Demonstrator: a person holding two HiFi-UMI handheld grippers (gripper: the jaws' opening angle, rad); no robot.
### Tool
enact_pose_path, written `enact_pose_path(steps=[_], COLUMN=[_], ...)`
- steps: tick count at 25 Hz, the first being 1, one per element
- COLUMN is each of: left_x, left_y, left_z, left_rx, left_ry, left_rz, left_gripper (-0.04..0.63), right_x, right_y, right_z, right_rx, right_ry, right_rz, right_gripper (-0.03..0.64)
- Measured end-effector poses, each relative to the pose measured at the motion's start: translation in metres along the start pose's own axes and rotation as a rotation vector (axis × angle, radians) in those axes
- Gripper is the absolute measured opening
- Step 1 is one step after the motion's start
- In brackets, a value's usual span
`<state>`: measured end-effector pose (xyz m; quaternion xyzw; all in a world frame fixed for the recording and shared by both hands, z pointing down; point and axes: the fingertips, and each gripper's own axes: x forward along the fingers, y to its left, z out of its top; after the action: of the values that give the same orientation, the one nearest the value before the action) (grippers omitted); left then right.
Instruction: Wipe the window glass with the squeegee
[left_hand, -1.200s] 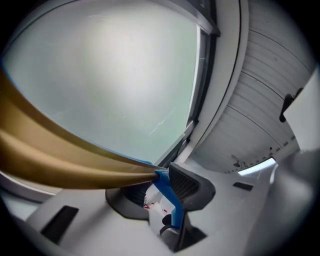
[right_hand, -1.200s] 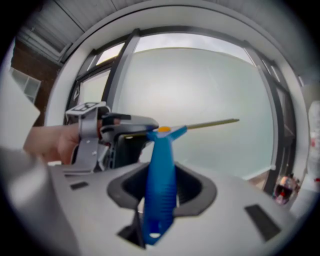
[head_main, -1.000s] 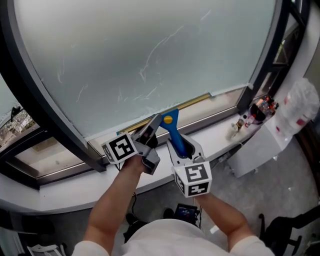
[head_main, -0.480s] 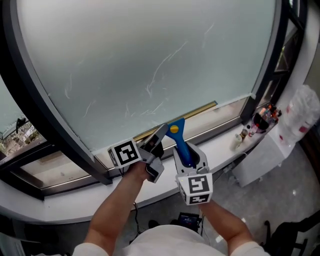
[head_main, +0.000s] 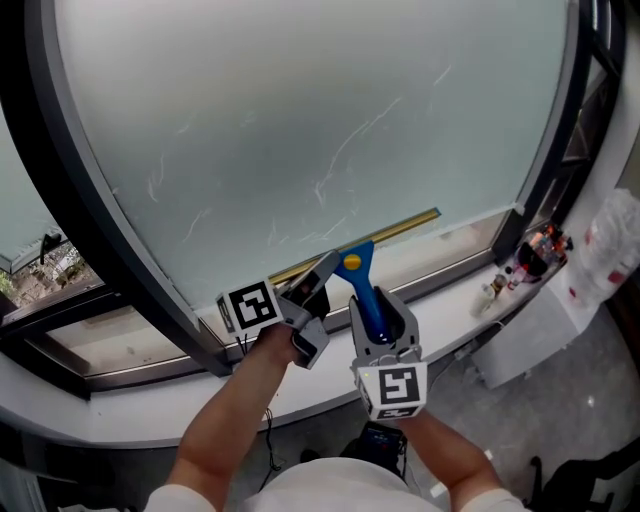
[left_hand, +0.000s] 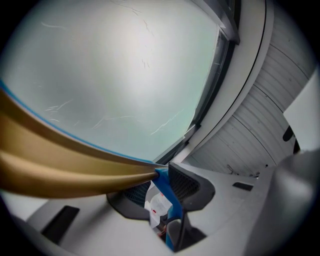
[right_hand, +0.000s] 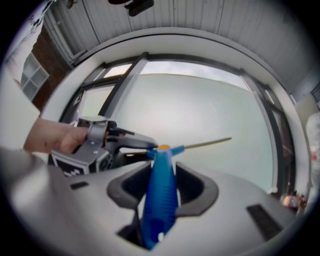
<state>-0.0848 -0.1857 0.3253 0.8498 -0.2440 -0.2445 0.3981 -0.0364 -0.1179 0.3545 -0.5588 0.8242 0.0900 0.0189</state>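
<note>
Jaws of the right gripper (right_hand: 164, 181) are clamped on the blue handle of the squeegee (head_main: 365, 292). The jaws of the left gripper (left_hand: 162, 187) are pinched on the blue head, just where the brass channel (left_hand: 65, 167) leaves it. So both hands carry the one tool, and neither gripper is free.

The squeegee is low on the window glass (head_main: 300, 120), a little above the bottom frame and the white sill (head_main: 120, 400). Its handle runs from the person up toward the pane, with the orange-capped head at the far end. The blade bar crosses that line as the top of a T. In the head view its long axis slants from lower left to upper right (head_main: 400, 228), and the longer visible stretch reaches out to the right. The working edge faces the glass. I cannot tell whether it presses there along its whole length.

To wipe well, I judge the edge should lie flat on the pane from end to end, with the handle tilted off the glass. The right gripper should drive the stroke while the left only steadies the head. Uneven pressure from two grips would likely lift one end and leave streaks near the faint white marks (head_main: 345, 160).
</note>
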Motion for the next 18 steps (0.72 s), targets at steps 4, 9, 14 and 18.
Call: enact_pose_path(steps=[4, 9, 14, 18], left_x=[0.007, 0.031, 0.065, 0.081], left_y=[0.004, 0.013, 0.013, 0.014], left_z=[0.013, 0.016, 0.030, 0.042], left_rx=[0.022, 0.088, 0.065, 0.069], left_ry=[-0.039, -0.058, -0.130, -0.179], left_rz=[0.030, 0.069, 0.051, 0.039], left_gripper=[0.130, 0.126, 0.127, 0.128], right_x=[0.015, 0.039, 0.059, 0.073], right_y=[-0.007, -0.028, -0.064, -0.079], right_z=[0.002, -0.019, 0.001, 0.011], right_rx=[0.006, 0.038, 0.028, 0.036], right_ry=[-0.005, 0.093, 0.046, 0.021], right_rz=[0.038, 0.119, 0.181, 0.223], right_gripper=[0.152, 0.152, 0.152, 0.152])
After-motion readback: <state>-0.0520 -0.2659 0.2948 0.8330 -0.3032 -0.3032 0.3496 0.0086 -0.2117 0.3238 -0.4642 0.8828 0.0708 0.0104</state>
